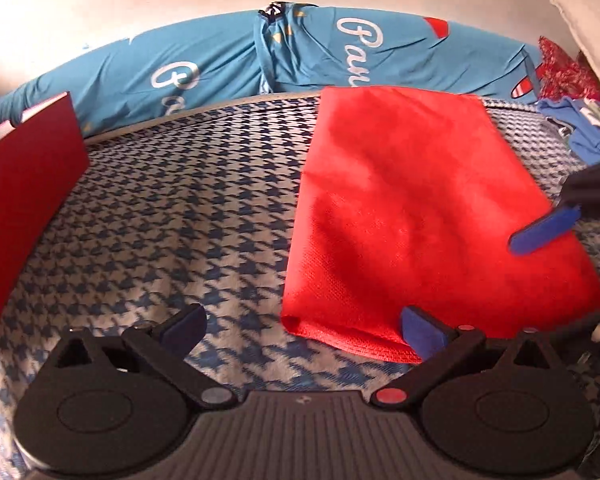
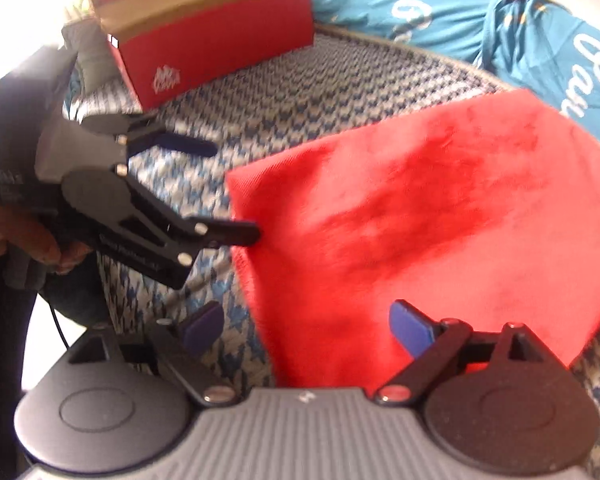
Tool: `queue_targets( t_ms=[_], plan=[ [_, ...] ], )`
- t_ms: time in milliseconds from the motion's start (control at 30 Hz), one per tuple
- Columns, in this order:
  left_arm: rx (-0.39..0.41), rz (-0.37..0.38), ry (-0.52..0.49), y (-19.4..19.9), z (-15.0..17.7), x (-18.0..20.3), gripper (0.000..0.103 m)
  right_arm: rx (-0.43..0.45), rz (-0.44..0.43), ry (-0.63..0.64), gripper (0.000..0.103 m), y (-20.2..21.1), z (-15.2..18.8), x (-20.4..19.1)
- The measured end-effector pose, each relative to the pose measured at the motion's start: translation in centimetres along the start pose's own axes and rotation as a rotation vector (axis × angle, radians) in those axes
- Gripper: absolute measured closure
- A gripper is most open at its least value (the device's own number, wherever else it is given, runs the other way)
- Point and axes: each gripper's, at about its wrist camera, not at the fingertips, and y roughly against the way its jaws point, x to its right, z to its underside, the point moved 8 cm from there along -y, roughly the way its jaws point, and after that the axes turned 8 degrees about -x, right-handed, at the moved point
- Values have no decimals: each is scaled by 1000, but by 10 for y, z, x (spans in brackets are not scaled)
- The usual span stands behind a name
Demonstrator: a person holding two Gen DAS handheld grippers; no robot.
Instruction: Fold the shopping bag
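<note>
The red fabric shopping bag (image 1: 412,208) lies flat in a folded rectangle on the blue-and-white houndstooth cloth (image 1: 188,216). It also shows in the right wrist view (image 2: 420,224). My left gripper (image 1: 304,330) is open at the bag's near left corner, its right pad over the bag's edge. In the right wrist view the left gripper (image 2: 228,190) is open beside the bag's left edge. My right gripper (image 2: 308,330) is open over the bag's near edge, holding nothing. One blue finger (image 1: 544,230) of it shows above the bag's right side.
A red cardboard box (image 2: 204,36) stands at the far left; it also shows in the left wrist view (image 1: 24,184). A blue printed cushion (image 1: 260,52) lies along the back. Blue and red clothes (image 1: 572,120) and a white pillow (image 1: 592,36) lie at the right.
</note>
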Motion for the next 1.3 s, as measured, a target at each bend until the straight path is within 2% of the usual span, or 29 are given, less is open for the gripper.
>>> queue_targets(
  t_ms=[133, 300, 400, 433, 467, 567, 600, 700, 800, 967, 1100, 1200, 1300],
  plan=[
    [10, -6, 0, 3, 0, 1, 0, 60, 1, -103, 13, 7, -5, 15],
    [118, -50, -140, 14, -20, 12, 0, 64, 49, -138, 17, 2, -8, 27],
    [149, -9, -204, 15, -35, 25, 0, 87, 52, -181, 32, 4, -9, 35],
    [156, 0, -213, 14, -40, 28, 0, 89, 46, -201, 46, 5, -9, 39],
    [162, 11, -215, 13, -46, 31, 0, 93, 49, -207, 49, 7, -9, 42],
    [142, 76, -207, 1, -57, 37, 0, 123, 70, -246, 52, 13, -8, 54],
    [117, 67, -212, -7, -56, 40, 0, 133, 79, -265, 52, 15, -8, 58],
    [56, 38, -203, -24, -51, 44, 0, 155, 121, -344, 51, 20, -6, 75],
    [8, 70, -101, -32, -39, 40, 0, 162, 175, -411, 47, 24, -3, 92],
    [-15, 108, -10, -32, -27, 33, 0, 148, 226, -578, 41, 28, 11, 128],
    [-9, 104, 1, -31, -23, 35, 0, 95, 262, -576, 31, 18, 21, 131],
    [-6, 94, 7, -29, -19, 37, 0, 92, 237, -612, 28, 16, 27, 133],
    [-2, 88, 12, -27, -16, 39, 0, 101, 136, -676, 30, 8, 37, 132]
  ],
)
